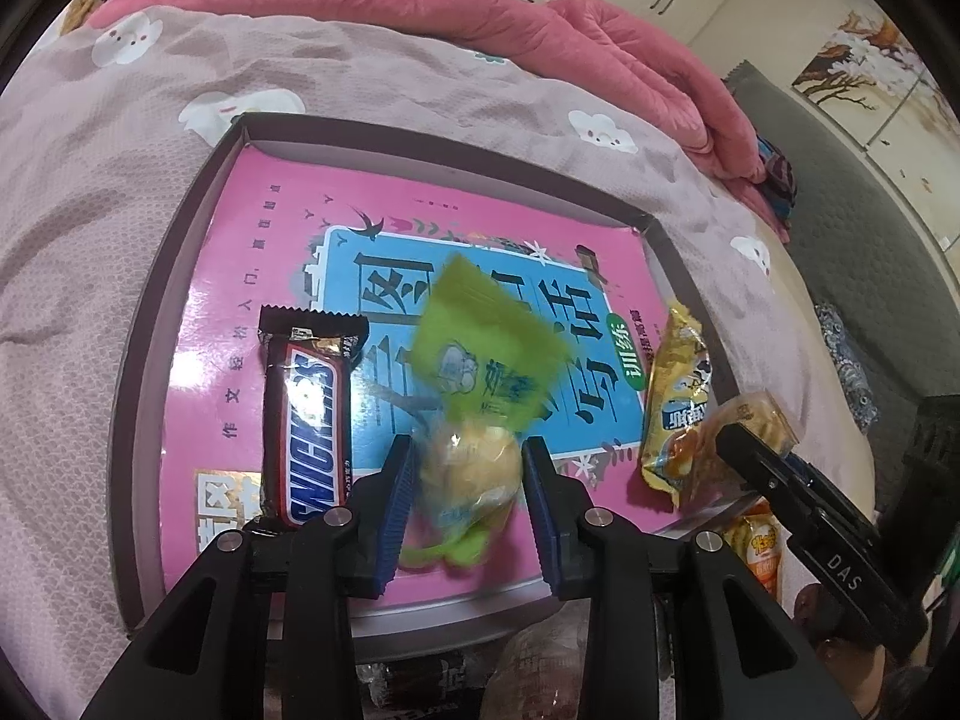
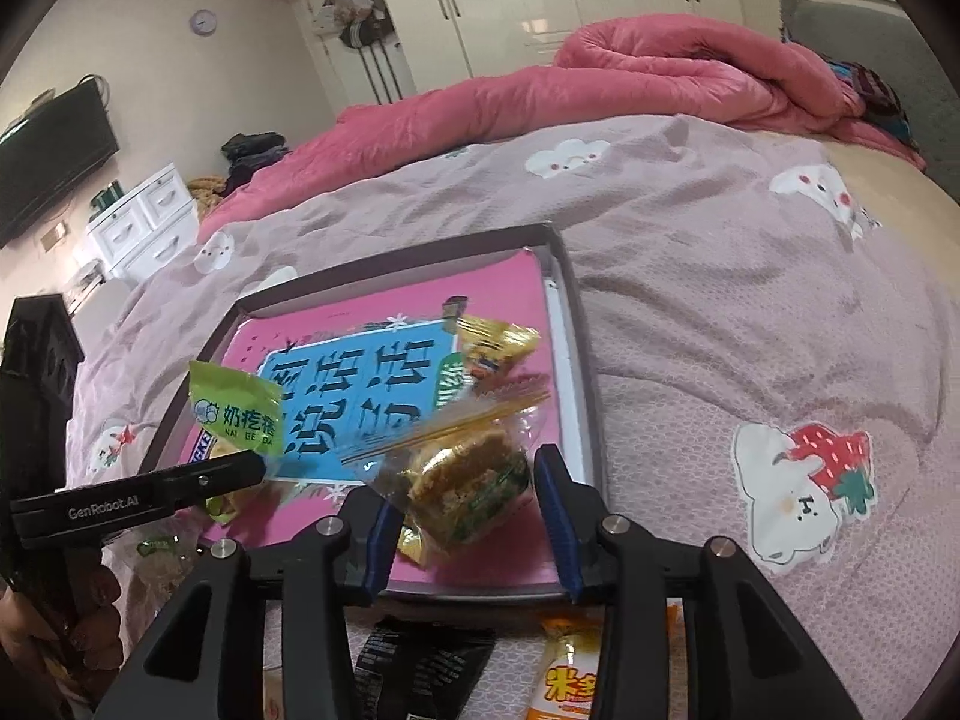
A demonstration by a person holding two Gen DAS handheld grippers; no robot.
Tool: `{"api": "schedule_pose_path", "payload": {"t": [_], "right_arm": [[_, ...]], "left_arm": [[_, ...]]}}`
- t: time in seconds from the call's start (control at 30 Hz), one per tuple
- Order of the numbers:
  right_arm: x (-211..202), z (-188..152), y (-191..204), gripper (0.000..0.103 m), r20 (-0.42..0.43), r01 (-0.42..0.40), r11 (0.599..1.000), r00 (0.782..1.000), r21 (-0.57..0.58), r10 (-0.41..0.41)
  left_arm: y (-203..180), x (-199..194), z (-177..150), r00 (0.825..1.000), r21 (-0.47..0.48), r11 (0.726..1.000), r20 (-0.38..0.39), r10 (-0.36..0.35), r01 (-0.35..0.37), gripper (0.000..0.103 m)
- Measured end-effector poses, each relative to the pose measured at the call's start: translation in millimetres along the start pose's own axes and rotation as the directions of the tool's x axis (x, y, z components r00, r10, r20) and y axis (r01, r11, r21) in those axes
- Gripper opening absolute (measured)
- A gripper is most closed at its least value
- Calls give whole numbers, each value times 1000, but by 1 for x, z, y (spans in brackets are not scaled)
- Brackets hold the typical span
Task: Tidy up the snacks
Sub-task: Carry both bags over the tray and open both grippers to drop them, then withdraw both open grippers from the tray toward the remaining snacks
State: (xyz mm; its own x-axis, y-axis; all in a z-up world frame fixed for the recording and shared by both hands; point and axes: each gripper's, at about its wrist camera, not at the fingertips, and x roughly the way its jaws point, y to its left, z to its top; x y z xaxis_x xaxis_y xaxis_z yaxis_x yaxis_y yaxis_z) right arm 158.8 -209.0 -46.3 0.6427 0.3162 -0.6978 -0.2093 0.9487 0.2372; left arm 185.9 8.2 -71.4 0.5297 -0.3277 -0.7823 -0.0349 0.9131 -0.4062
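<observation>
We're working over a shallow tray sitting on the bed, lined with a pink book cover.

Left gripper: we're holding a green snack packet just above the tray's near middle. The blue pads are sitting either side of the round yellowish lump at the packet's base. The packet is blurred and we can't tell if the pads are actually pressing on it.

Right gripper: we're holding a clear-wrapped biscuit pack over the tray's near right part. The left pad looks to be touching the wrapper; the right pad is showing a gap. We can't tell whether it's clamping.

Already lying in the tray: a chocolate bar on the left side, lengthwise, and a yellow snack bag along the right edge.

Outside the tray, on the bed below its near rim: an orange packet and a black packet.
</observation>
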Motion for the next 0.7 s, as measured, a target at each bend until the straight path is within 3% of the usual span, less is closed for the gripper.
{"api": "schedule_pose_path", "payload": {"t": [0.53,0.7], "right_arm": [[-7,2,5,52,19,-18,1000,1000,-5,18],[-10,4,8,54,33,-27,1000,999,-13,28]], "left_arm": [[1,-16,3,1000,-8,1000,27,4,-4,44],[-2,-26,3,999,0,1000,41,7,-7,53]]}}
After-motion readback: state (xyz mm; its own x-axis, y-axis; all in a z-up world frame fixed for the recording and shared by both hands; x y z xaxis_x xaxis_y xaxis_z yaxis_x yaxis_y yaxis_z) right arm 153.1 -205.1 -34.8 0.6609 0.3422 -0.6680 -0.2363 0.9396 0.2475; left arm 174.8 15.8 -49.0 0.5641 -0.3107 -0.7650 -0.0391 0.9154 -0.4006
